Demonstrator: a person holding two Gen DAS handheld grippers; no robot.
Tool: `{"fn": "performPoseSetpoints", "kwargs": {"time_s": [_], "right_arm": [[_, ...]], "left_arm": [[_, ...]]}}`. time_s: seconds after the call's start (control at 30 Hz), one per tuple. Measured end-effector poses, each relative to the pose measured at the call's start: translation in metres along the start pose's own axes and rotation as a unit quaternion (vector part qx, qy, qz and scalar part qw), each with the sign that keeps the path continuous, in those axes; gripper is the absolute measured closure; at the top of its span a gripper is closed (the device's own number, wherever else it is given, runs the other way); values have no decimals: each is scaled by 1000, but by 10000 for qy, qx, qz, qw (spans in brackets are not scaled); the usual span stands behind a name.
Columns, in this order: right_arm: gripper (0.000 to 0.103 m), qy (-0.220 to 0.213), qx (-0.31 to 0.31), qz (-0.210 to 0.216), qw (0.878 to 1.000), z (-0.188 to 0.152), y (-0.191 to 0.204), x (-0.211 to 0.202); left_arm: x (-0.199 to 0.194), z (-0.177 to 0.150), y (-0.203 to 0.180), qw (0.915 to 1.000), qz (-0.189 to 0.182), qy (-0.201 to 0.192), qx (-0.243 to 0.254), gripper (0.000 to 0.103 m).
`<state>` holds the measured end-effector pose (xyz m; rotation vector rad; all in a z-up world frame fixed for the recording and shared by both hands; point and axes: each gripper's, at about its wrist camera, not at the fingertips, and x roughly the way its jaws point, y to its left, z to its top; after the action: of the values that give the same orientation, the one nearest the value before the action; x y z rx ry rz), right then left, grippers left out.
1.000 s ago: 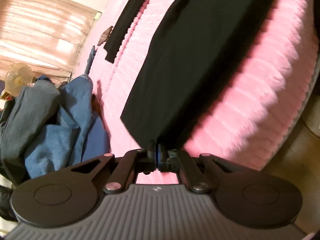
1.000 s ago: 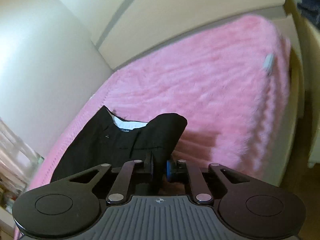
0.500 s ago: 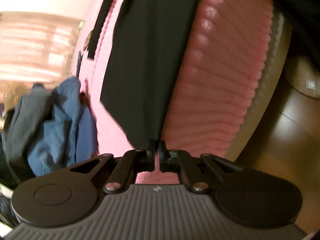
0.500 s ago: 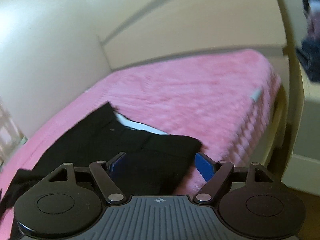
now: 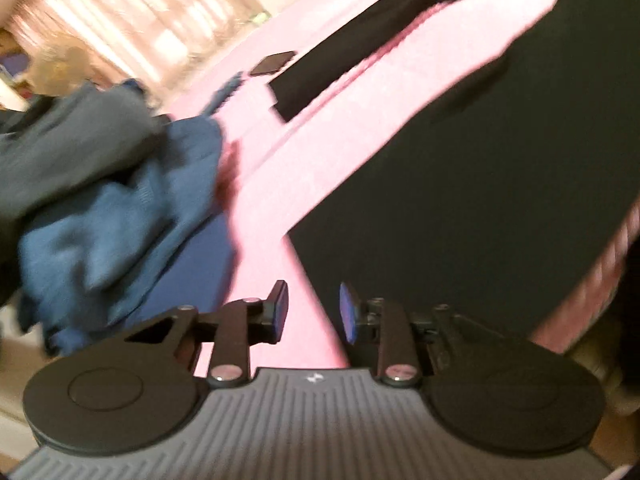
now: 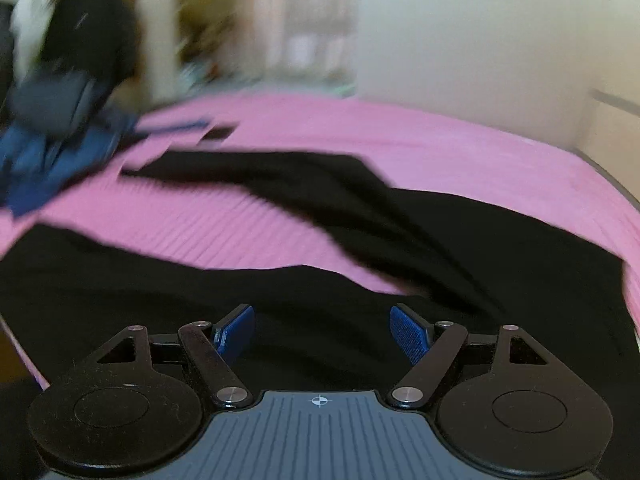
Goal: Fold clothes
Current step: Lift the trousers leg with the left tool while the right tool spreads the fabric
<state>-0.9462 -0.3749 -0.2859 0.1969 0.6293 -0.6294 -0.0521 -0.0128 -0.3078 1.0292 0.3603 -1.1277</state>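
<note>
Black garment (image 6: 304, 292) spread flat across the pink bed cover (image 6: 460, 152), reaching the near edge of the bed, one long strip of it stretched toward the far side. Heap of blue clothes (image 5: 120, 216) piled at the left edge of the bed. Left gripper (image 5: 312, 308) opening, jaws parted over bare pink cover beside the garment's corner, nothing between them. Right gripper (image 6: 322, 334) released, jaws wide apart above the black cloth, gripping nothing.
</note>
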Motion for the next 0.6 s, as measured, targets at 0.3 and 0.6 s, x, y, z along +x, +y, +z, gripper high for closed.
{"fn": "performPoseSetpoints", "kwargs": {"time_s": [0.3,0.6], "right_arm": [[26,1370,-167,439,9895,29,-4,73],[26,563,108,539,9969,-4,-63,-30]], "left_arm": [[72,38,3,9974,-664,178,-214,76],[53,92,10,9984,-48,-375,412,76]]}}
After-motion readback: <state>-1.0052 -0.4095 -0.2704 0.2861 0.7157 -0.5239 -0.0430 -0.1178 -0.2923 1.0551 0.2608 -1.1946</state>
